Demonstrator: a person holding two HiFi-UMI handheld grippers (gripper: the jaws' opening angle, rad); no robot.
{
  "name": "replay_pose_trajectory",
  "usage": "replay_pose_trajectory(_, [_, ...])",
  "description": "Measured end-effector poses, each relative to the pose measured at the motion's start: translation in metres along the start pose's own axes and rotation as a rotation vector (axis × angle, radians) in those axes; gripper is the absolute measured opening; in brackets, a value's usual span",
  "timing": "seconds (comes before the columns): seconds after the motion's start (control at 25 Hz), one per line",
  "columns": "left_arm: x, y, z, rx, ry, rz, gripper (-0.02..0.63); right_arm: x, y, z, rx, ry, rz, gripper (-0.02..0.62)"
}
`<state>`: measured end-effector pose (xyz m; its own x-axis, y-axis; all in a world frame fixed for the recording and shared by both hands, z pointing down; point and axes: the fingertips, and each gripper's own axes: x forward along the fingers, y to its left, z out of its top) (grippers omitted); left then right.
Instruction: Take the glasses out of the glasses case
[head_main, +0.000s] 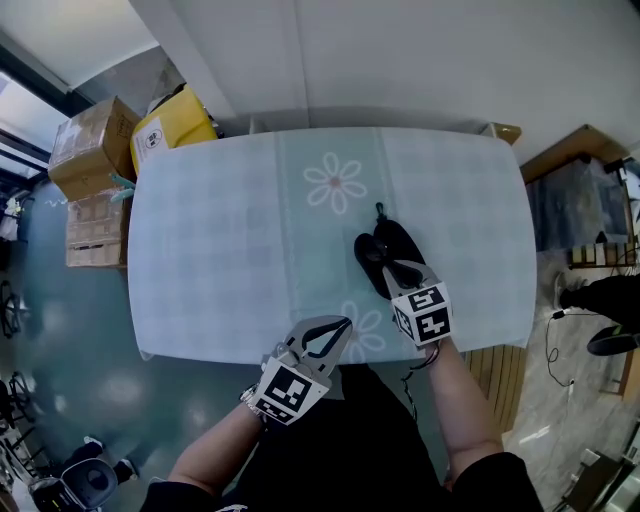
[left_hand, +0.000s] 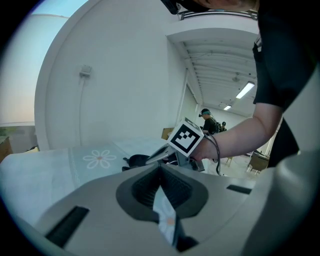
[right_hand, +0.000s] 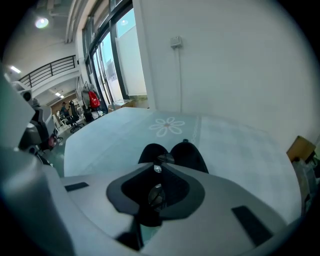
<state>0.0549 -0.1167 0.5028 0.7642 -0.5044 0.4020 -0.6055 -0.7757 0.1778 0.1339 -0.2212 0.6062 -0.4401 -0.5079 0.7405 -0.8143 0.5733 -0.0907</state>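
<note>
Tablecloth (head_main: 220, 250) bare left of open glasses case (head_main: 380, 250), boxes (head_main: 95, 150) off left edge

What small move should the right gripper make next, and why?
Probably lift the right gripper slightly up and back. Its jaws look closed on a shiny part of the glasses at the open black case, and the left gripper is shut, apart from it.

Left claw (head_main: 343, 324) shut empty, right claw (head_main: 393, 268) (further forward) clamping glasses (right_hand: 156, 193).

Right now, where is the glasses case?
Head view: the open black glasses case lies right of centre on the table, below the far flower print; the right gripper, shut on what looks like the glasses, is at its near end.
</note>
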Motion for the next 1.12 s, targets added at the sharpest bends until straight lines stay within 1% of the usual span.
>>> replay_pose_trajectory(0.28, [0.009,0.006,-0.02,-0.01,0.039,0.01,0.029,0.023,-0.006,-0.013,-0.073,0.107,-0.024,0.081])
replay_pose_trajectory(0.6, [0.012,0.014,-0.038,-0.026,0.081,0.024,0.029,0.035,-0.007,-0.02,-0.122,0.188,-0.04,0.084])
replay_pose_trajectory(0.8, [0.013,0.017,-0.045,-0.039,0.093,0.029,0.029,0.04,-0.009,-0.025,-0.124,0.214,-0.046,0.083])
replay_pose_trajectory(1.12, [0.013,0.017,-0.052,-0.054,0.105,0.035,0.029,0.047,-0.01,-0.028,-0.09,0.23,-0.043,0.066])
